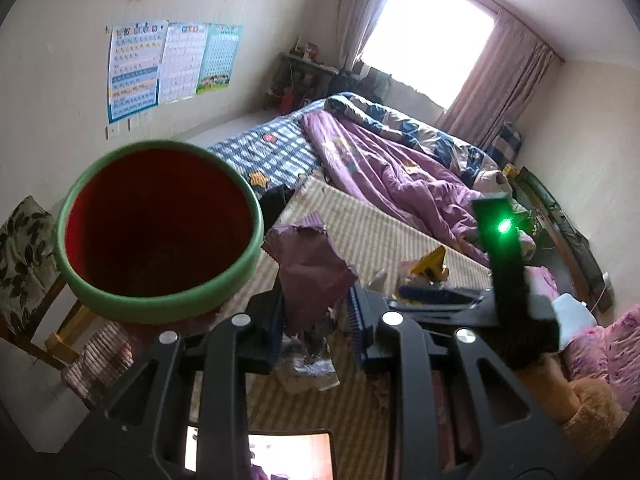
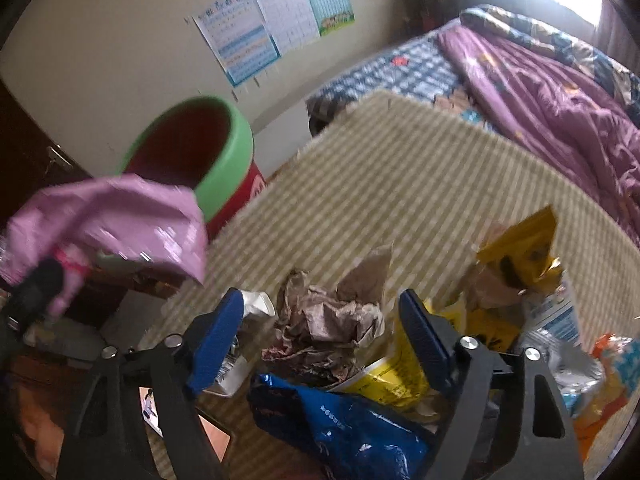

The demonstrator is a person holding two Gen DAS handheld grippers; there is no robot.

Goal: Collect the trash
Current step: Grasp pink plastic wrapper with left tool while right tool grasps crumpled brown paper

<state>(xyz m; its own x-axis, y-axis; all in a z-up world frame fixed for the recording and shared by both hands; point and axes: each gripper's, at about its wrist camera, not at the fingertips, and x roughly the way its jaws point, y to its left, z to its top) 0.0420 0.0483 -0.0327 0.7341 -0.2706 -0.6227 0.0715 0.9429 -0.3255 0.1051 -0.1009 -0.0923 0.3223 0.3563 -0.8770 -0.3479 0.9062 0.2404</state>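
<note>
My left gripper [image 1: 316,314] is shut on a crumpled purple wrapper [image 1: 310,264], held in the air just right of a round bin [image 1: 160,236] with a green rim and red inside. The right wrist view shows the same wrapper [image 2: 116,220] in front of the bin [image 2: 192,152]. My right gripper [image 2: 320,344] stands open, pointing down over a trash pile on the striped tabletop [image 2: 400,184]. A wad of crumpled brown paper [image 2: 328,316] lies between its blue pads [image 2: 424,340], which do not press on it.
Around the wad lie a blue wrapper [image 2: 356,428], yellow wrappers [image 2: 520,244], a white carton [image 2: 252,308] and an orange packet [image 2: 612,376]. A bed with a purple quilt [image 1: 392,168] lies beyond the table. A chair [image 1: 24,264] stands left of the bin.
</note>
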